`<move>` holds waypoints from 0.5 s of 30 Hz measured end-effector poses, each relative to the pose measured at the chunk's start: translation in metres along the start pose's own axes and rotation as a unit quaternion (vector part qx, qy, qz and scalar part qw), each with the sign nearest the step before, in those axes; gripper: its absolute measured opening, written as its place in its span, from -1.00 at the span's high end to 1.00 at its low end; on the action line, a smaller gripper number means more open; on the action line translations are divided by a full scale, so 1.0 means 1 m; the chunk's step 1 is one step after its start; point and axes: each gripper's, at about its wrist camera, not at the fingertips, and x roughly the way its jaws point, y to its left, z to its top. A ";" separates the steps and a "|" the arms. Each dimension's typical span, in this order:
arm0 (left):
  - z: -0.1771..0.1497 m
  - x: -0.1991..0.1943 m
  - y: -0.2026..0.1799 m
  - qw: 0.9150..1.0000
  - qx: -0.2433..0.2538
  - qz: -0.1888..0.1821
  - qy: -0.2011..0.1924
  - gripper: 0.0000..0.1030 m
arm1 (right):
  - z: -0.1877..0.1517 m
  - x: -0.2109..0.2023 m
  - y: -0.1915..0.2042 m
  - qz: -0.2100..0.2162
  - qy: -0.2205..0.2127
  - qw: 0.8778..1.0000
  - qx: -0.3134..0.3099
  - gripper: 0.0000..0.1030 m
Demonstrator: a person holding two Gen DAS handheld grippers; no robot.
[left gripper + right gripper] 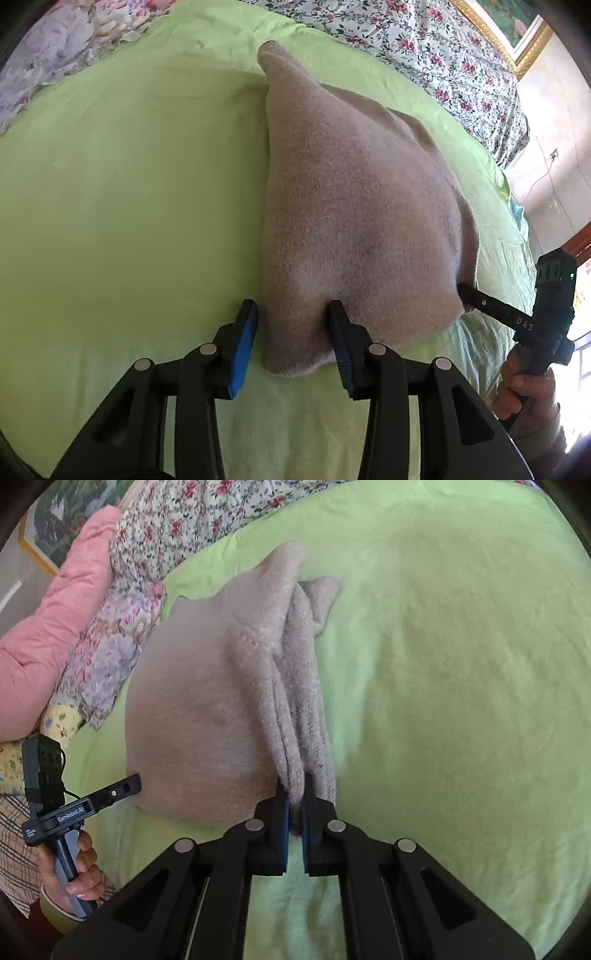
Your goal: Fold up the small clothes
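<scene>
A small beige knitted garment (354, 206) lies folded on a light green sheet (129, 203). My left gripper (291, 314) is open, its jaws astride the garment's near left corner, low over the sheet. My right gripper (294, 794) is shut on the garment's near right edge (295, 738), where several layers bunch together. The garment also shows in the right wrist view (207, 709). The right gripper appears in the left wrist view (465, 291) at the garment's right corner. The left gripper appears in the right wrist view (135, 781) at the garment's left edge.
The green sheet covers a bed. Floral bedding (424, 40) lies along the far edge. A pink quilt (59, 620) and floral cloth (110, 657) lie to the left. A framed picture (513, 26) hangs on the wall beyond. Wide green sheet (461, 701) stretches to the right.
</scene>
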 end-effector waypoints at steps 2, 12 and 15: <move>-0.002 -0.002 0.001 1.000 -0.005 -0.003 -0.003 0.18 | 0.002 -0.002 0.006 -0.012 0.000 1.000 -0.007 0.92; -0.016 -0.033 -0.007 0.999 0.002 0.025 -0.022 -0.28 | -0.013 -0.051 0.026 -0.045 -0.031 0.999 -0.003 0.82; -0.019 -0.047 -0.016 0.999 0.017 0.029 -0.033 -0.34 | -0.016 -0.070 0.037 -0.040 -0.057 0.998 -0.010 0.82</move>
